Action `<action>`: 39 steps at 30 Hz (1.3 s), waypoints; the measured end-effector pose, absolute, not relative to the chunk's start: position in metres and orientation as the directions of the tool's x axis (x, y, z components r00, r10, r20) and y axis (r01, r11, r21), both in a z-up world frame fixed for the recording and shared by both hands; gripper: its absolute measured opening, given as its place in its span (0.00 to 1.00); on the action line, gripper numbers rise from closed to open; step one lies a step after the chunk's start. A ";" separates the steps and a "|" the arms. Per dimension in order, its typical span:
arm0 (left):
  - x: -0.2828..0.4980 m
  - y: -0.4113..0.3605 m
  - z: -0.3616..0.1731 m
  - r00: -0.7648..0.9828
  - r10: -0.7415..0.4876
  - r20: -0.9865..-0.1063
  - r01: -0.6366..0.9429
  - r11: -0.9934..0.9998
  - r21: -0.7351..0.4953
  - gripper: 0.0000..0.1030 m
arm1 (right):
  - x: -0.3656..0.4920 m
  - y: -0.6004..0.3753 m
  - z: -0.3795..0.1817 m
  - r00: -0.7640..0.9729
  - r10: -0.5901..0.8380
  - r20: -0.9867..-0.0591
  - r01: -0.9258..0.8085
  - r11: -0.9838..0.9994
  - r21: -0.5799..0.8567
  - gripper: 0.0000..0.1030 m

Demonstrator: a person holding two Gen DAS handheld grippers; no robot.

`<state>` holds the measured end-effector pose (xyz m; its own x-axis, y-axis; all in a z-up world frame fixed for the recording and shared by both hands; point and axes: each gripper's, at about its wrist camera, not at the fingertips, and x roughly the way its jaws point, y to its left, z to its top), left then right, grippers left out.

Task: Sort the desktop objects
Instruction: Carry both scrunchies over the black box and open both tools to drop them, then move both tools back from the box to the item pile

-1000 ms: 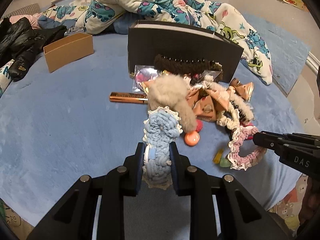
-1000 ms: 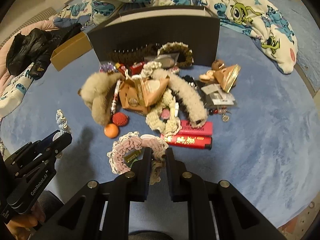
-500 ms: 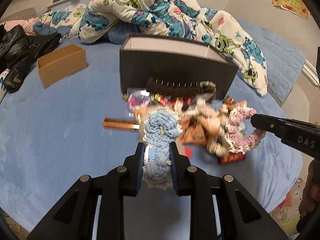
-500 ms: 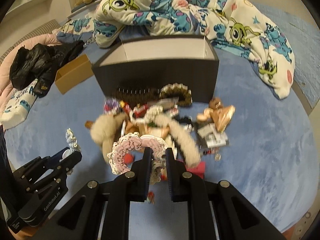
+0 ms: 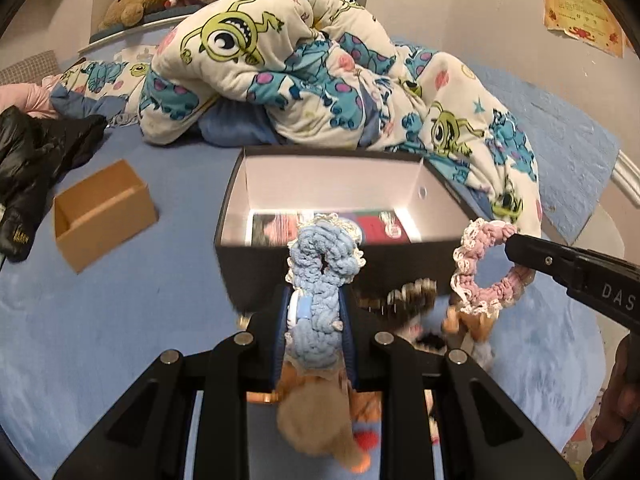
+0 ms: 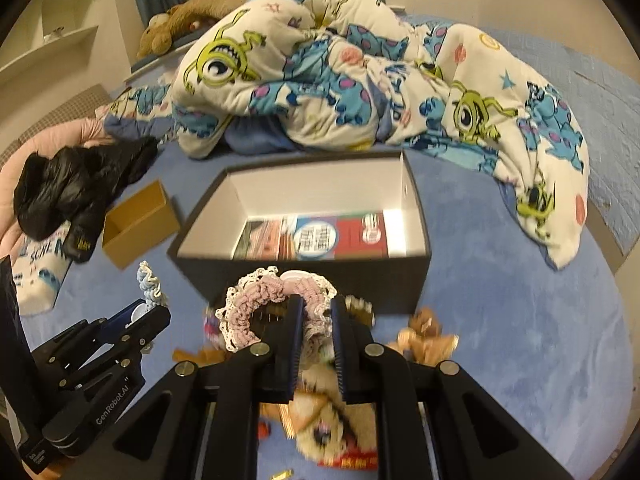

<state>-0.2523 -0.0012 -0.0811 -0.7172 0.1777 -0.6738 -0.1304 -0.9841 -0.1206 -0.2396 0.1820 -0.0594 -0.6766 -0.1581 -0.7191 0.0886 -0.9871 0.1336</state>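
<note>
My left gripper (image 5: 316, 300) is shut on a blue crocheted scrunchie (image 5: 322, 264) and holds it up in front of the black box (image 5: 256, 264). My right gripper (image 6: 316, 306) is shut on a pink crocheted scrunchie (image 6: 260, 300) with a white lace edge, just short of the black box's (image 6: 400, 280) near wall. Each gripper shows in the other's view: the right gripper (image 5: 510, 242) with the pink scrunchie (image 5: 480, 280), the left gripper (image 6: 154, 312) with the blue scrunchie (image 6: 148, 284). The box is open, and flat printed packs (image 6: 316, 236) lie on its floor. A blurred pile of small items (image 6: 332, 412) lies below the grippers.
A small brown cardboard box (image 5: 104, 216) stands open left of the black box. A black jacket (image 5: 32, 160) lies at the far left, a cartoon-print quilt (image 5: 320, 76) is heaped behind the box, and a plush toy (image 6: 188, 20) rests further back. Blue bedding (image 5: 100, 340) covers the surface.
Both grippers have risen off the pile with their scrunchies and moved toward the black box. Its open top and inside now show, and the pile has dropped below the fingers.
</note>
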 end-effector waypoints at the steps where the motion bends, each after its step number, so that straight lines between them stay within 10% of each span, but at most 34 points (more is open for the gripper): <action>1: -0.261 0.000 -0.079 -0.717 0.175 -0.675 -0.134 -0.985 -0.113 0.23 | -0.245 0.182 -0.057 -0.680 -0.161 -0.715 0.089 -0.987 0.137 0.14; 32: -0.391 0.015 -0.151 -0.674 0.166 -0.719 -0.166 -0.984 -0.071 0.25 | -0.375 0.178 -0.128 -0.649 -0.120 -0.751 0.074 -0.993 0.094 0.14; 34: -0.391 0.016 -0.150 -0.677 0.161 -0.718 -0.167 -0.984 -0.062 0.33 | -0.375 0.179 -0.127 -0.653 -0.118 -0.748 0.069 -0.993 0.097 0.14; 36: -0.390 0.017 -0.149 -0.685 0.142 -0.714 -0.162 -0.986 -0.041 0.64 | -0.375 0.179 -0.125 -0.662 -0.113 -0.741 0.062 -0.994 0.095 0.17; 39: -0.385 0.015 -0.144 -0.715 0.139 -0.685 -0.161 -0.986 -0.032 0.75 | -0.374 0.180 -0.122 -0.678 -0.100 -0.728 0.050 -0.995 0.089 0.28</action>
<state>-0.3851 0.0155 -0.1438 -0.7148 0.1387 -0.6855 -0.1611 -0.9864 -0.0315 -0.3741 0.1796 -0.1218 -0.6783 -0.0996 -0.7280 0.0502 -0.9947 0.0893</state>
